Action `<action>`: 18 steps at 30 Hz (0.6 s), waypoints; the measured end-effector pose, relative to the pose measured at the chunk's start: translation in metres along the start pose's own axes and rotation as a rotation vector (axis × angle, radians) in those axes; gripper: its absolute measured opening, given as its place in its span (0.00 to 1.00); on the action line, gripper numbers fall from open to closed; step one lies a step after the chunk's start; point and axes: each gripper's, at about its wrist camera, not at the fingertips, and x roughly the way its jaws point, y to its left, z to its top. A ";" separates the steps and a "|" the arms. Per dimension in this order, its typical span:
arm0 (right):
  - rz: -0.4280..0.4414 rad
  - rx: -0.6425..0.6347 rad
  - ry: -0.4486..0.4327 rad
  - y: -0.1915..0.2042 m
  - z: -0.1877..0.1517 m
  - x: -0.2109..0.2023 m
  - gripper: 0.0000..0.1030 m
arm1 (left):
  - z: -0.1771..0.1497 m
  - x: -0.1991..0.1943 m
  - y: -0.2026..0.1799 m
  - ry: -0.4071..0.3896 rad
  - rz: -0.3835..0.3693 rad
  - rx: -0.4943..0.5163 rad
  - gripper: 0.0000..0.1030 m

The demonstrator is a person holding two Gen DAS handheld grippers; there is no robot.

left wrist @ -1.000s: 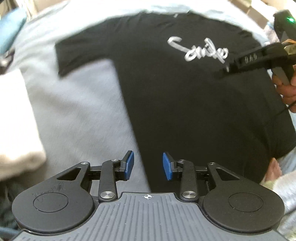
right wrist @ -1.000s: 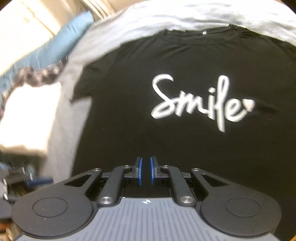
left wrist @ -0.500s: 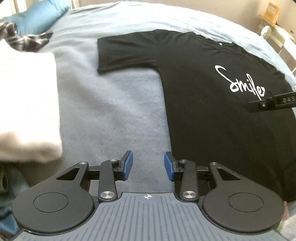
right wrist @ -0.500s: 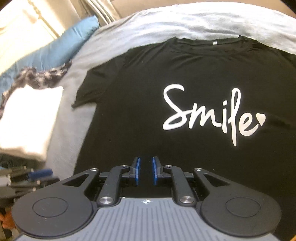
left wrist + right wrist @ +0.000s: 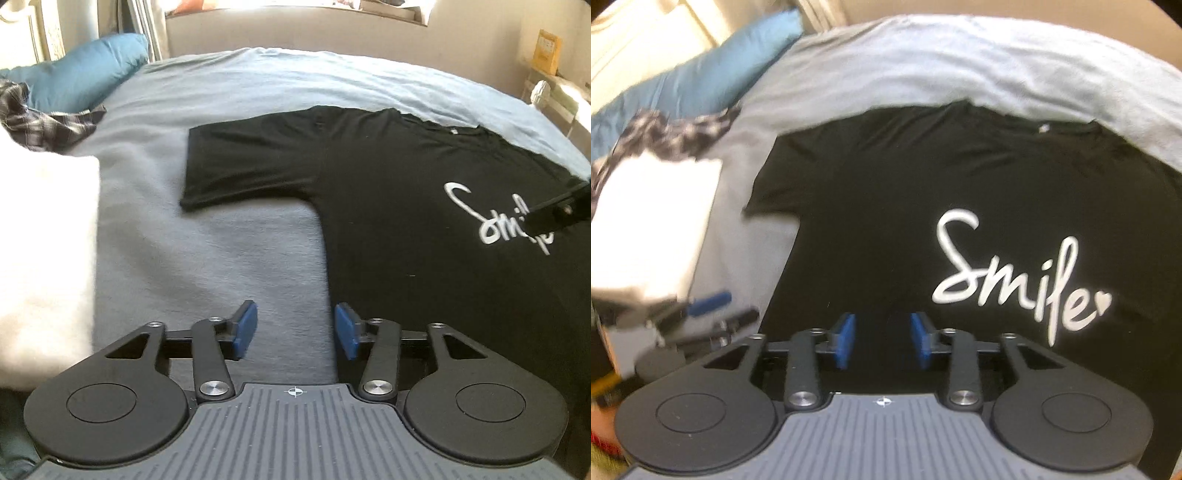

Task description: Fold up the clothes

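A black T-shirt [image 5: 406, 221] with white "Smile" lettering [image 5: 1008, 280] lies flat, front up, on the light blue bed [image 5: 221, 240]. One short sleeve [image 5: 251, 162] is spread out to the left. My left gripper [image 5: 295, 328] hovers over the sheet beside the shirt's left side edge; its jaws are opening with nothing between them. My right gripper [image 5: 883, 339] hangs over the shirt's lower front, jaws opening, holding nothing. One right-gripper finger [image 5: 557, 214] crosses the lettering in the left wrist view. The left gripper [image 5: 701, 314] shows blurred in the right wrist view.
A folded white cloth [image 5: 44, 258] lies left of the shirt, with a plaid garment [image 5: 44, 122] and a blue pillow [image 5: 85, 70] behind it. A beige bed end [image 5: 295, 33] closes the far side. A yellow box [image 5: 546, 55] stands at the far right.
Both grippers' jaws have widened; the right one was nearly shut. The left wrist view has swung off the shirt's body toward the sleeve and bare sheet. The right gripper has lifted and pulled back.
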 end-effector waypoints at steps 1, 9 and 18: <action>-0.014 0.008 -0.010 -0.002 -0.001 0.000 0.47 | -0.001 -0.001 -0.002 0.003 -0.020 -0.006 0.61; -0.123 0.046 -0.015 -0.013 0.001 0.008 0.66 | 0.006 -0.011 -0.001 -0.036 -0.058 -0.048 0.97; -0.209 -0.086 -0.044 0.006 -0.001 0.008 1.00 | 0.004 -0.015 -0.006 -0.050 -0.065 -0.025 0.99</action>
